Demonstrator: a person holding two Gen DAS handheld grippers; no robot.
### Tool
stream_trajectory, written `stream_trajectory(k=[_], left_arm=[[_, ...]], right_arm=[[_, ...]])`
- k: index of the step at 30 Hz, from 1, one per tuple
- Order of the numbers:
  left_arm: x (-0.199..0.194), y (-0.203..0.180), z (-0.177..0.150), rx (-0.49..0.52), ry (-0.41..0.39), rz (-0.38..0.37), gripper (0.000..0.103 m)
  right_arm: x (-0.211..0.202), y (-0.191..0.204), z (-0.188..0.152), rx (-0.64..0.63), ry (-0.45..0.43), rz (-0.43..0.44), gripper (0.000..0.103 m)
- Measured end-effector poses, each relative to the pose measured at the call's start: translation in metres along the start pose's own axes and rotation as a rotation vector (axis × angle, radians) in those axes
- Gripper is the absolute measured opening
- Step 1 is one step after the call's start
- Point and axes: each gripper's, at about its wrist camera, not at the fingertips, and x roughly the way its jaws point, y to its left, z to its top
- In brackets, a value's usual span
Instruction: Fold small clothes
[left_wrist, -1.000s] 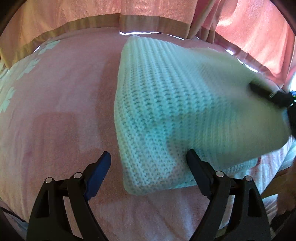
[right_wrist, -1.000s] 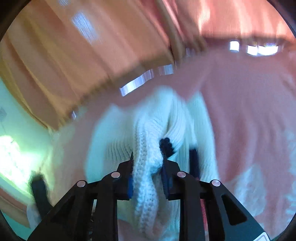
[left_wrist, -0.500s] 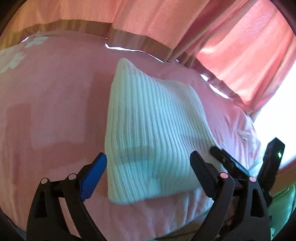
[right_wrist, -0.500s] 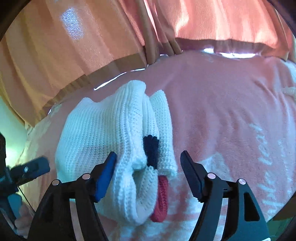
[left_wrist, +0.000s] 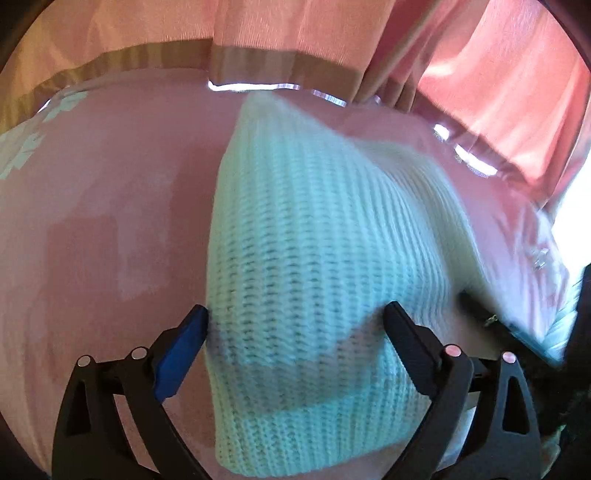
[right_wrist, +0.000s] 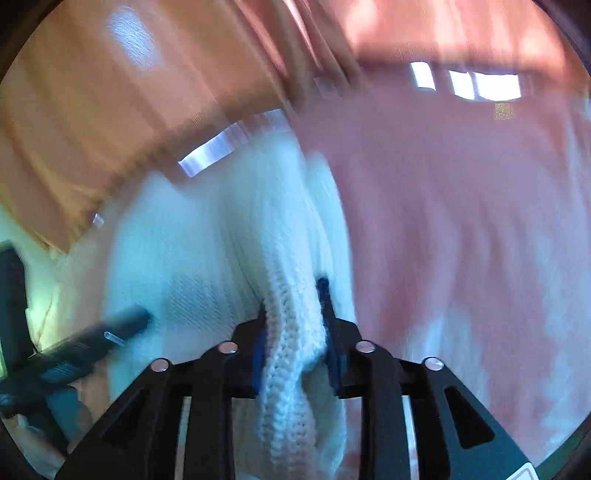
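Note:
A white knitted garment (left_wrist: 317, 258) lies folded on the pink bed cover (left_wrist: 103, 206). My left gripper (left_wrist: 295, 325) is open, its fingers on either side of the garment's near end, over the knit. My right gripper (right_wrist: 293, 314) is shut on a bunched fold of the same garment (right_wrist: 288, 332), which rises between its fingers and spreads to the left. The right gripper also shows blurred at the right edge of the left wrist view (left_wrist: 517, 325). The left gripper shows at the lower left of the right wrist view (right_wrist: 92, 339).
Pink curtains (left_wrist: 332, 33) with a tan band hang behind the bed. Bright window light comes in at the right (left_wrist: 576, 229). The pink cover (right_wrist: 461, 221) stretches to the right of the garment with pale printed patches (left_wrist: 22, 151).
My right gripper, open half a second ago, has shut on a fold of the garment. My left gripper has moved forward, so the garment's near end now lies between its open fingers.

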Motion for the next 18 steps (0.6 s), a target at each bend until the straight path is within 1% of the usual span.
stream_trajectory(k=[1,2,3,4,5,7,9,10,11,12,13,14,16,17,18], left_arm=[[-0.001,0.004,-0.002,-0.013,0.002,-0.008,0.094],[-0.003,0.007,-0.003,-0.034,-0.004,-0.019,0.093],[-0.008,0.012,-0.003,-0.062,-0.011,-0.038,0.092],[-0.013,0.016,-0.004,-0.077,-0.017,-0.054,0.093],[-0.019,0.02,-0.006,-0.088,-0.025,-0.073,0.093],[-0.019,0.027,-0.006,-0.103,-0.024,-0.105,0.094],[-0.01,0.041,-0.009,-0.158,0.009,-0.152,0.095],[-0.002,0.045,-0.011,-0.19,0.034,-0.18,0.095],[0.009,0.054,-0.013,-0.244,0.067,-0.224,0.096],[0.01,0.057,-0.014,-0.262,0.039,-0.253,0.098],[0.009,0.056,-0.013,-0.257,0.018,-0.246,0.098],[0.012,0.054,-0.013,-0.248,0.02,-0.242,0.098],[0.013,0.05,-0.014,-0.229,0.003,-0.242,0.098],[0.014,0.048,-0.014,-0.215,0.008,-0.249,0.098],[0.015,0.045,-0.014,-0.207,0.014,-0.258,0.09]], right_arm=[[-0.005,0.0,0.001,0.001,-0.016,0.013,0.033],[-0.015,0.004,0.002,-0.042,-0.046,-0.011,0.05],[-0.02,0.005,0.001,-0.06,-0.072,-0.042,0.067],[-0.024,0.003,-0.001,-0.056,-0.088,-0.065,0.069],[-0.024,0.0,-0.004,-0.041,-0.119,-0.046,0.07],[-0.017,-0.006,-0.006,-0.007,-0.074,-0.004,0.072],[-0.004,-0.012,-0.009,0.033,-0.014,0.053,0.072],[-0.001,-0.012,-0.009,0.047,0.002,0.078,0.073],[0.005,-0.015,-0.009,0.072,0.027,0.113,0.076],[0.011,-0.017,-0.012,0.092,0.04,0.133,0.078],[0.015,-0.019,-0.012,0.113,0.041,0.158,0.079],[0.017,-0.018,-0.012,0.108,0.039,0.157,0.08],[0.02,-0.016,-0.011,0.088,0.034,0.147,0.076],[0.021,-0.015,-0.011,0.09,0.031,0.148,0.068],[0.023,-0.014,-0.01,0.096,0.034,0.158,0.058]])
